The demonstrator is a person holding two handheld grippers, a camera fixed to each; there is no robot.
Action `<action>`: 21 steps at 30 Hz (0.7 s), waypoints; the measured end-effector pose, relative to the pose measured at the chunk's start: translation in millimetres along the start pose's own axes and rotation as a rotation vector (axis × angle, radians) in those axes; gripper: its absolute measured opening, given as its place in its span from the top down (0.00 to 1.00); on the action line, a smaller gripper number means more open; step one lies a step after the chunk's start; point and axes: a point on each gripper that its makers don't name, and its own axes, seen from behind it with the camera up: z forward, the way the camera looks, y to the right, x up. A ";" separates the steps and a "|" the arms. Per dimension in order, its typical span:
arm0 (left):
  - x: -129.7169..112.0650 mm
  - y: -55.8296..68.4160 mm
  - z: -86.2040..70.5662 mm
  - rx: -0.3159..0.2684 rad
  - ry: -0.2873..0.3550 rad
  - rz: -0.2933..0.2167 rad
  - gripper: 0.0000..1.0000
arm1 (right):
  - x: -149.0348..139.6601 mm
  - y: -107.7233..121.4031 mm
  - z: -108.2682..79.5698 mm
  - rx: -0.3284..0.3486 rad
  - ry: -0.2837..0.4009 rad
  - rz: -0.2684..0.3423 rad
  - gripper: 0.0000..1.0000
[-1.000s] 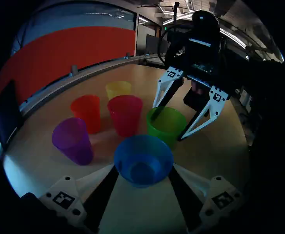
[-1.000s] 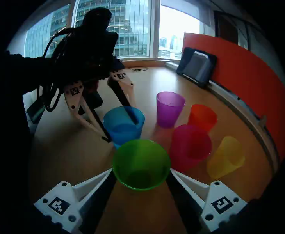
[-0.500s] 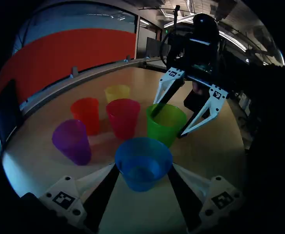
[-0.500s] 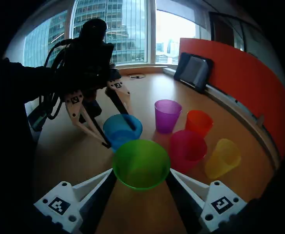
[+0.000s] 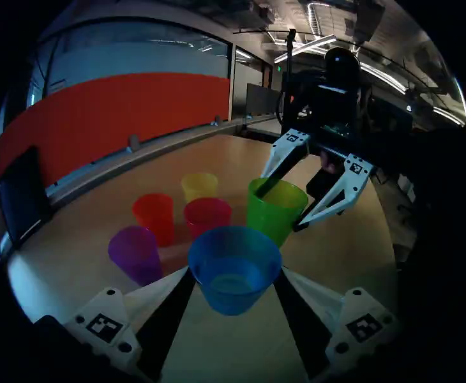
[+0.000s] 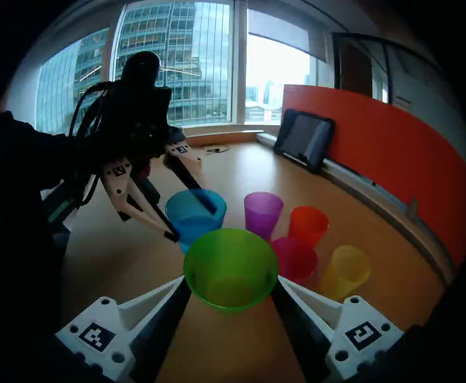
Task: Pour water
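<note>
Both held cups have risen vs 1 s ago; the table cups sit lower.
Left gripper [image 5: 234, 276] clamps blue cup [image 5: 235, 265], water low inside. Right gripper [image 6: 231, 282] clamps green cup [image 6: 231, 268], upright, near it. 4 other cups [image 5: 169, 220] cluster beside them; bare table [image 5: 351, 252] runs out to its edge.

Office, hi-rise windows [image 6: 175, 64], orange partition [image 6: 386, 147]

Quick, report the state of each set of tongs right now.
Left tongs: shut on the blue cup, holding it.
Right tongs: shut on the green cup, holding it.
</note>
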 end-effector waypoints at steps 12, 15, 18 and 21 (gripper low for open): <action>43.7 -9.0 -18.7 0.080 0.132 -0.011 0.15 | 37.5 1.5 -23.8 -0.055 0.133 0.021 0.11; 53.7 -9.8 -23.1 0.091 0.166 -0.013 0.15 | 46.2 1.2 -27.9 -0.067 0.169 0.023 0.11; 63.7 -10.3 -27.8 0.099 0.199 -0.018 0.15 | 54.7 1.9 -32.1 -0.081 0.202 0.024 0.11; 71.5 -9.7 -32.1 0.103 0.228 -0.021 0.15 | 63.8 2.7 -37.2 -0.093 0.236 0.026 0.11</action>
